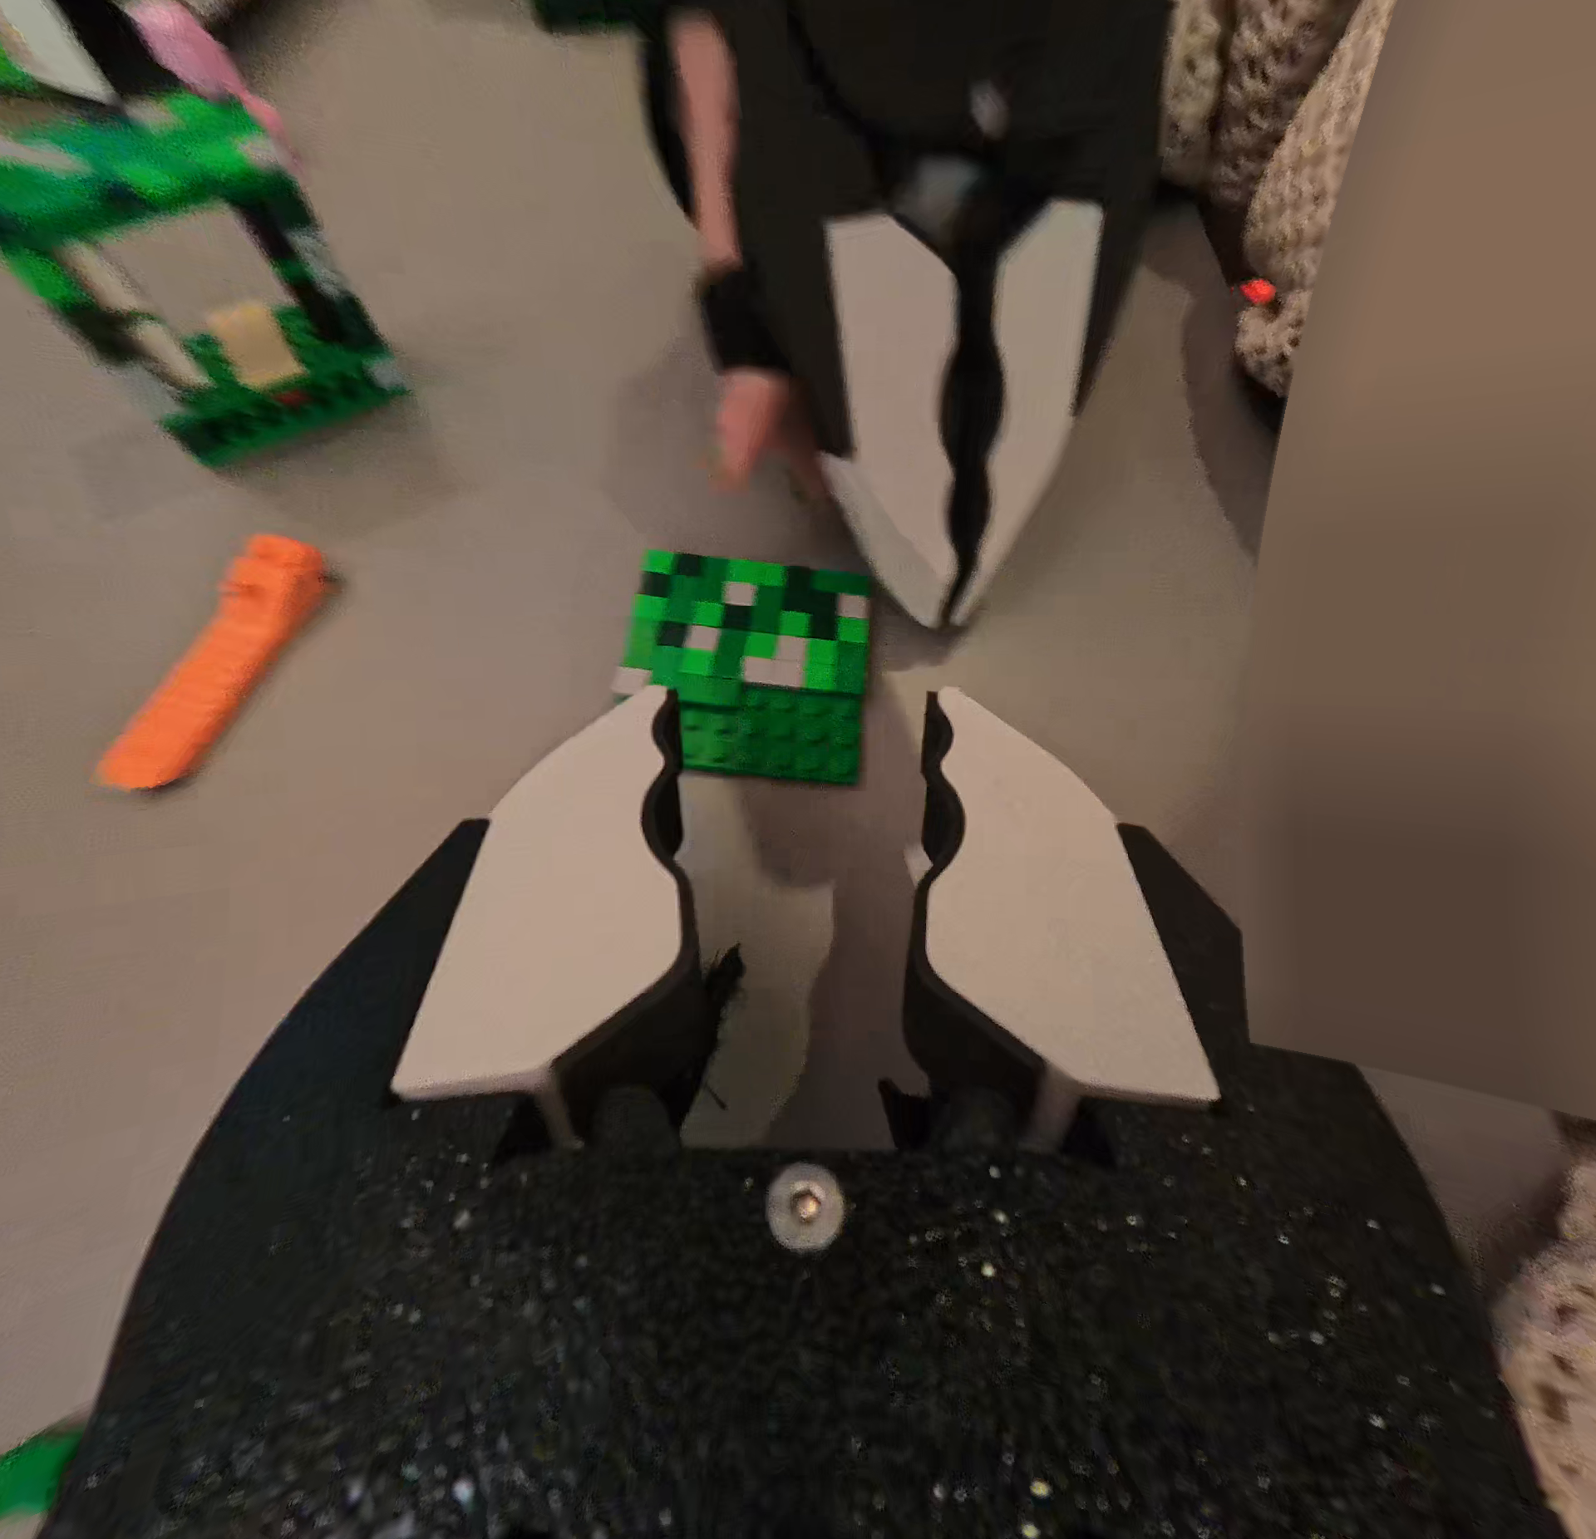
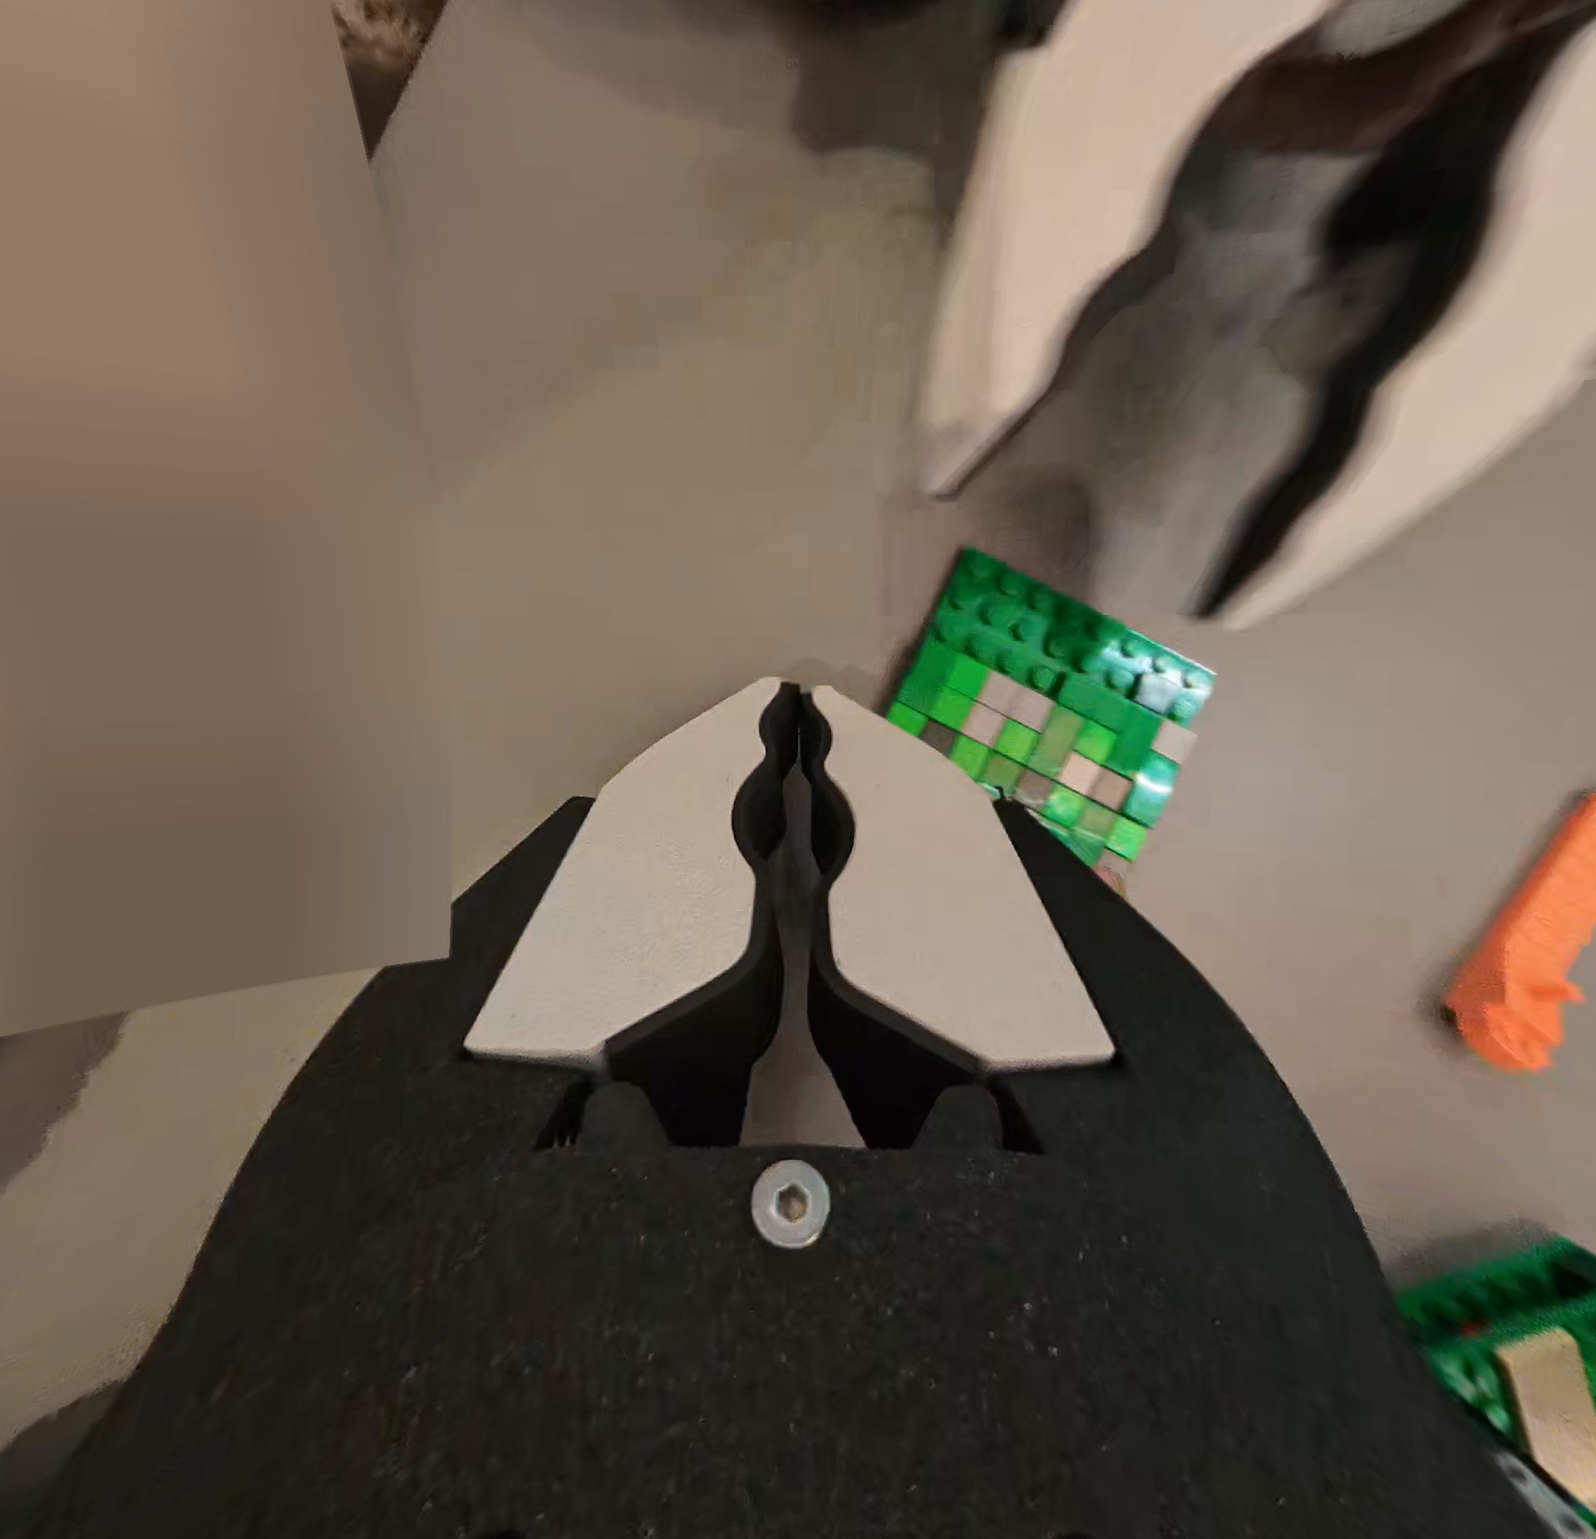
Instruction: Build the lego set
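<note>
A flat green lego panel with white and dark tiles and a studded strip lies on the grey surface. My left gripper is open just above its studded end. The left fingertip overlaps the panel's corner and the right fingertip stands apart from it. In the right wrist view the left gripper hovers open over the panel. My right gripper is shut, with nothing showing between its pads, just beside the panel's edge. It also shows in the left wrist view.
An orange brick separator lies to one side of the panel. A green open-frame lego build stands farther off. A person's hand holds the right gripper. Knitted fabric lies at the far right.
</note>
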The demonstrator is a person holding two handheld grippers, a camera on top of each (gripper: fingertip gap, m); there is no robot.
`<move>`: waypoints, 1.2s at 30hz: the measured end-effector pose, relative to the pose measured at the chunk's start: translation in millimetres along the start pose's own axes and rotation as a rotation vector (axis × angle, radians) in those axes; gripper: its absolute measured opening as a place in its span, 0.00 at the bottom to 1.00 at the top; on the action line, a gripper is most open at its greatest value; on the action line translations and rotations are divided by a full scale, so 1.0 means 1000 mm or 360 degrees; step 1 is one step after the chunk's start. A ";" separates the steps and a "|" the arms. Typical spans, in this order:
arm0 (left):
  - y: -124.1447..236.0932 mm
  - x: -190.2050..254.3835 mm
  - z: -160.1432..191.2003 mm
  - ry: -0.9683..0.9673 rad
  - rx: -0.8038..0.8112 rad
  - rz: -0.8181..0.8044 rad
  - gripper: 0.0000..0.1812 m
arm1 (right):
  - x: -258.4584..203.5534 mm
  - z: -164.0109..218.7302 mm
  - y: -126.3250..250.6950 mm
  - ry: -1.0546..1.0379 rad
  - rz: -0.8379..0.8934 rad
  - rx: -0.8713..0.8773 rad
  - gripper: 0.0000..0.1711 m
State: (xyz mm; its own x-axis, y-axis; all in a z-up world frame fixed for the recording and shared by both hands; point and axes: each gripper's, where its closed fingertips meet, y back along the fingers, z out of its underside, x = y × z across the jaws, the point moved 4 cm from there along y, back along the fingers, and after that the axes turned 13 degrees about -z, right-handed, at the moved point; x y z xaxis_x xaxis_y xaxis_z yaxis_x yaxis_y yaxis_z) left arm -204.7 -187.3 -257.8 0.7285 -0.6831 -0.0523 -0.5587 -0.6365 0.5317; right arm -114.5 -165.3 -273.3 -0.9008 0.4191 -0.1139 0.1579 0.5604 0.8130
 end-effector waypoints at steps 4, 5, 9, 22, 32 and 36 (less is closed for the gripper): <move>0.022 -0.033 -0.006 -0.0093 0.0197 -0.0438 0.32 | 0.004 0.004 0.000 0.0032 0.0094 -0.0104 0.00; 0.029 -0.043 -0.008 -0.0108 0.0245 -0.0574 0.31 | 0.008 0.007 0.003 0.0021 0.0129 -0.0129 0.00; 0.069 -0.084 -0.009 -0.0099 0.0461 -0.1227 0.22 | 0.020 0.016 0.010 -0.0028 0.0215 -0.0124 0.00; 0.170 -0.141 0.044 0.0570 0.0627 -0.2325 0.22 | 0.070 0.009 0.044 -0.0450 0.0804 0.0383 0.28; 0.169 -0.146 0.051 0.0570 0.0508 -0.2355 0.20 | 0.073 -0.004 0.018 -0.0461 0.0846 0.0325 0.32; 0.164 -0.147 0.051 0.0561 0.0485 -0.2327 0.20 | 0.070 -0.016 0.010 -0.0409 0.0778 0.0382 0.27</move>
State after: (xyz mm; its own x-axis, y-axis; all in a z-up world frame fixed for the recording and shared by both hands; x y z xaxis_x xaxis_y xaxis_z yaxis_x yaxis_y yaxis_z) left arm -423.8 -209.7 -205.6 0.7246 0.6750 -0.1387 0.6821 -0.7312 0.0049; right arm -182.4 -142.2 -263.8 -0.5790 0.8112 0.0819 0.6430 0.3926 0.6576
